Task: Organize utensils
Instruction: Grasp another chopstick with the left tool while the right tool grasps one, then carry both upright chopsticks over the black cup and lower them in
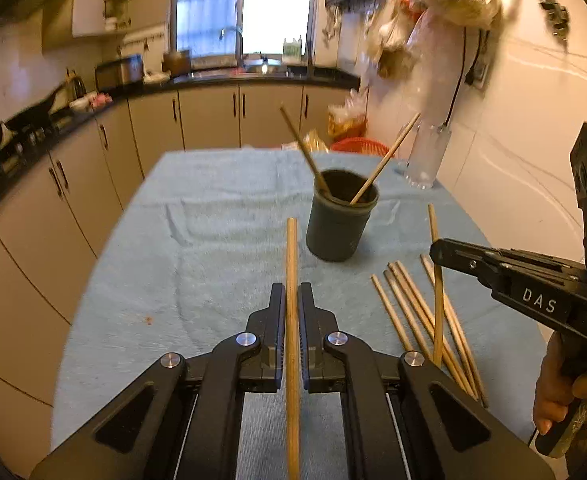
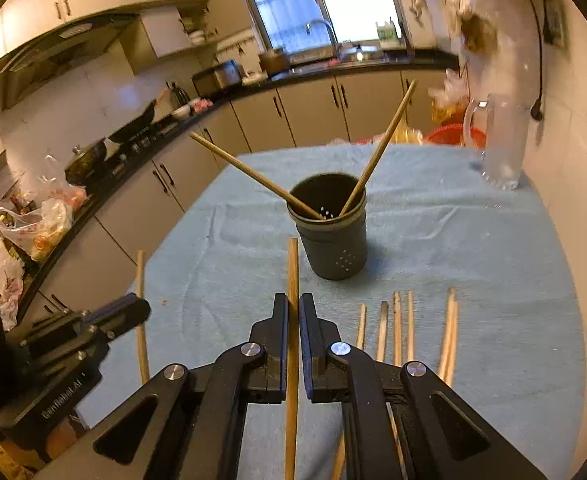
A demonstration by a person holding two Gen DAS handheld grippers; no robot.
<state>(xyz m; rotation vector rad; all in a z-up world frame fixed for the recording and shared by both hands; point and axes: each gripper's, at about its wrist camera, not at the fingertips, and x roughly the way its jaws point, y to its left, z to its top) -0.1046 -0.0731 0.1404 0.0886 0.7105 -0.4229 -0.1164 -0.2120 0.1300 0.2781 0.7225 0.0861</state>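
A dark round cup (image 2: 330, 240) stands upright on the blue cloth, two wooden chopsticks (image 2: 377, 152) leaning apart inside it. Loose chopsticks (image 2: 397, 328) lie side by side on the cloth nearer the camera. Two more chopsticks (image 1: 292, 280) are lifted, one clamped in each gripper.

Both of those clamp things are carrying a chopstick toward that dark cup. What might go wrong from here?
The left gripper and right gripper each pinch one chopstick, so it could swivel or slip. Its tip could catch the two sticks leaning crossed in the cup, or tip the cup over.
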